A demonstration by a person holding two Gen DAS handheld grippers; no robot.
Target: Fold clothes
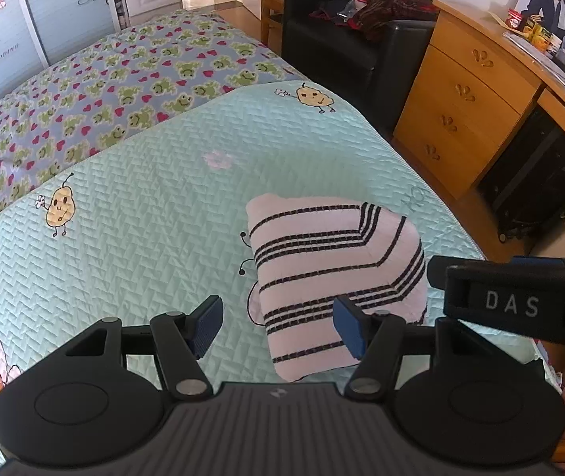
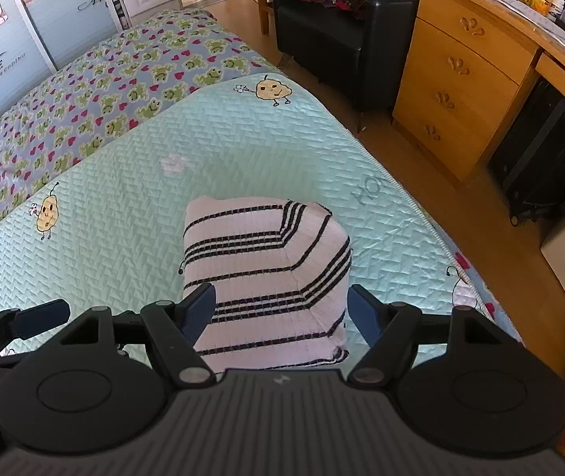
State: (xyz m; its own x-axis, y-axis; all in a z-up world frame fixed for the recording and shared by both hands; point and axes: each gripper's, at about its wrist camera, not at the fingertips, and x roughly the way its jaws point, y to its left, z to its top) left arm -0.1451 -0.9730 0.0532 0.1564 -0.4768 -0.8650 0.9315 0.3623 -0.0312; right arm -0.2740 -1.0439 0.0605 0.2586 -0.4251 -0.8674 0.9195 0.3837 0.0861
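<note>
1. Striped garment [image 1: 330,277] [image 2: 266,273]: pink-white knit with dark stripe bands, folded into a compact bundle. Lies on the mint quilt, near the bed's right edge, stripes meeting at an angle on its top face.
2. Mint quilt [image 1: 155,214] [image 2: 123,182]: quilted cover printed with cartoon figures and flowers; carries the garment.
3. Frog-print blanket [image 1: 84,91] [image 2: 96,91]: blue, green frogs and red hearts; lies beyond the mint quilt, touching its far edge.
4. Left gripper [image 1: 278,327]: jaws spread wide, nothing between them. The left finger is over bare quilt; the right finger overlaps the garment's near corner in view; contact cannot be told.
5. Right gripper [image 2: 282,315]: jaws spread wide, empty, one finger on each side of the garment's near end. It also shows at the right edge of the left view [image 1: 516,297], marked "DAS".
6. Wooden drawers [image 1: 461,107] [image 2: 453,91]: four drawers, standing right of the bed.
7. Black armchair [image 1: 346,43] [image 2: 330,31]: beyond the drawers, clothes heaped on its seat.
</note>
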